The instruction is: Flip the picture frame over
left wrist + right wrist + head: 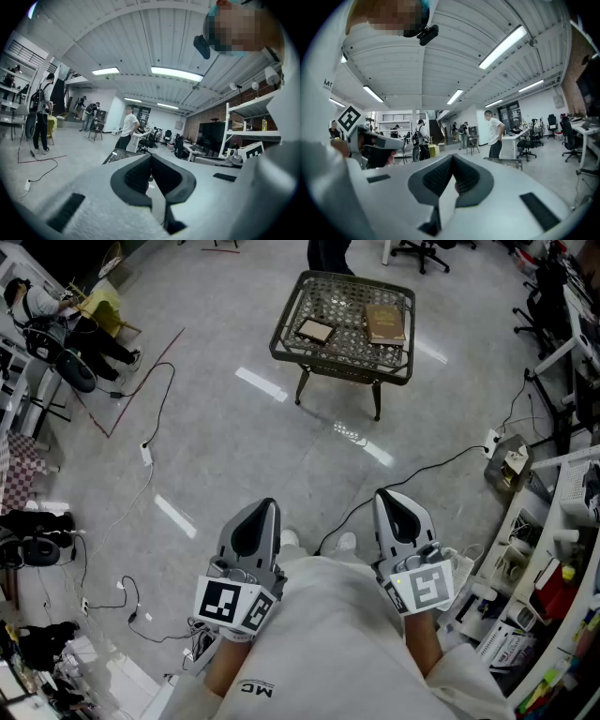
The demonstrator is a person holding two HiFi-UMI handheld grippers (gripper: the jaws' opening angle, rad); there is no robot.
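- A thin white cable (142,495) trails over the grey polished floor (225,437), out to the left of the left hand-held gripper.
- The white left hand-held gripper (264,508) (150,157) is held close to the person's body. Its black pads meet at the tips and there is nothing between them.
- The small dark-rimmed rectangular picture frame (316,331) lies flat well ahead of both hand-held grippers, slightly right of the left one. It is on the left half of the dark wire-mesh metal bench (339,370), pale face up. Its long axis runs roughly left to right, a little skewed to the bench edge.
- A brown hardback book (384,322) lies flat near the frame on the right half of the bench, not touching it.
- A black cable (417,469) crosses the open floor between the hand-held grippers and the bench.
- The white right hand-held gripper (388,499) (452,157) is also drawn in by the body. Its pads are pressed tip to tip and hold nothing.
- White shelving with clutter (553,577) stands just right of it.
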